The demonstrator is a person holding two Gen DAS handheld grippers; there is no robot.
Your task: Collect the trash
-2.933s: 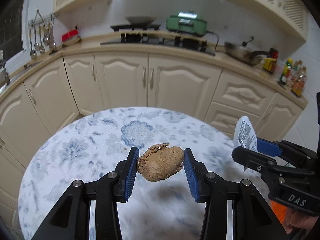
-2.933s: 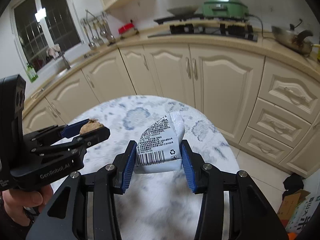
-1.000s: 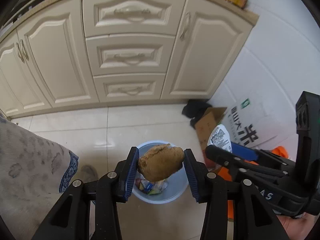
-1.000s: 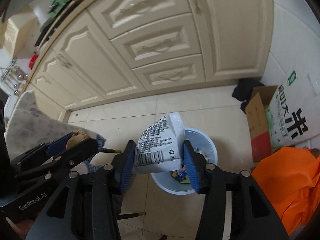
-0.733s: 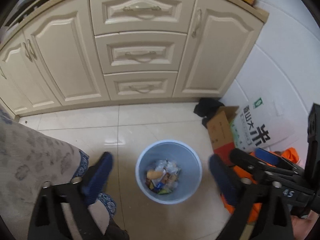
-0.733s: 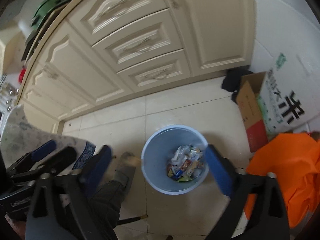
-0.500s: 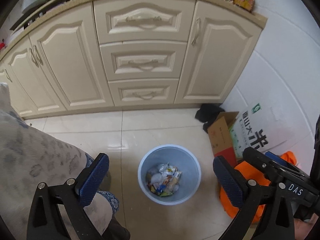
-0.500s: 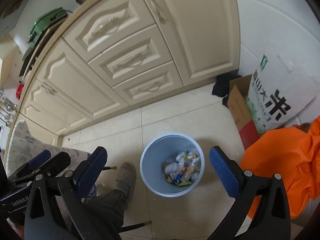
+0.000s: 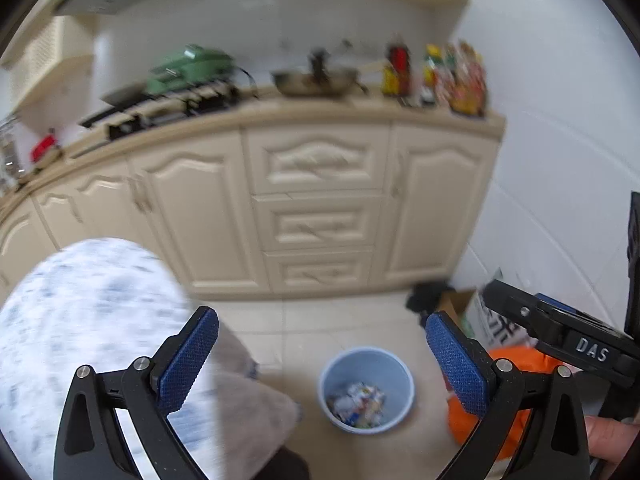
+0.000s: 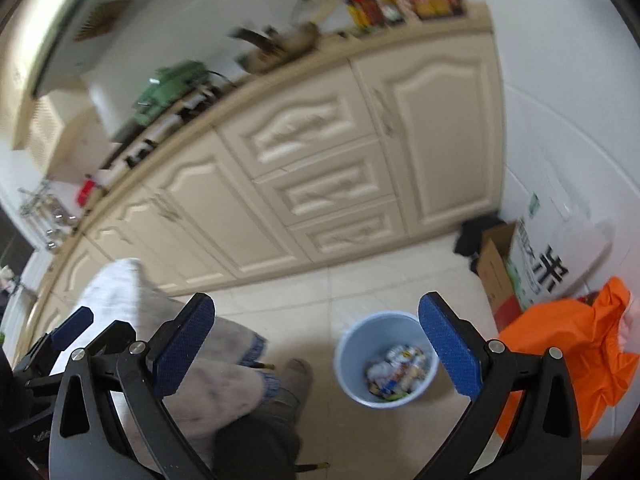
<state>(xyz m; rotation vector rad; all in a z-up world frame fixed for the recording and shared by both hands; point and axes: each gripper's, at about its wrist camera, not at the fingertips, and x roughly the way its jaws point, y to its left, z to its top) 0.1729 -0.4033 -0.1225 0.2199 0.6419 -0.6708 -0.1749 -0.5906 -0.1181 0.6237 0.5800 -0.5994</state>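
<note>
While both of my grippers hang above the kitchen floor, my left gripper (image 9: 322,354) stands spread wide with nothing between its blue pads, and my right gripper (image 10: 316,338) gapes just as wide and just as empty. One pale blue bin (image 9: 366,388) sits on the tiles below, mixed trash (image 9: 356,400) heaped inside. Near right lies one orange bag (image 10: 576,356); far behind, three stacked drawers (image 9: 318,224).
</note>
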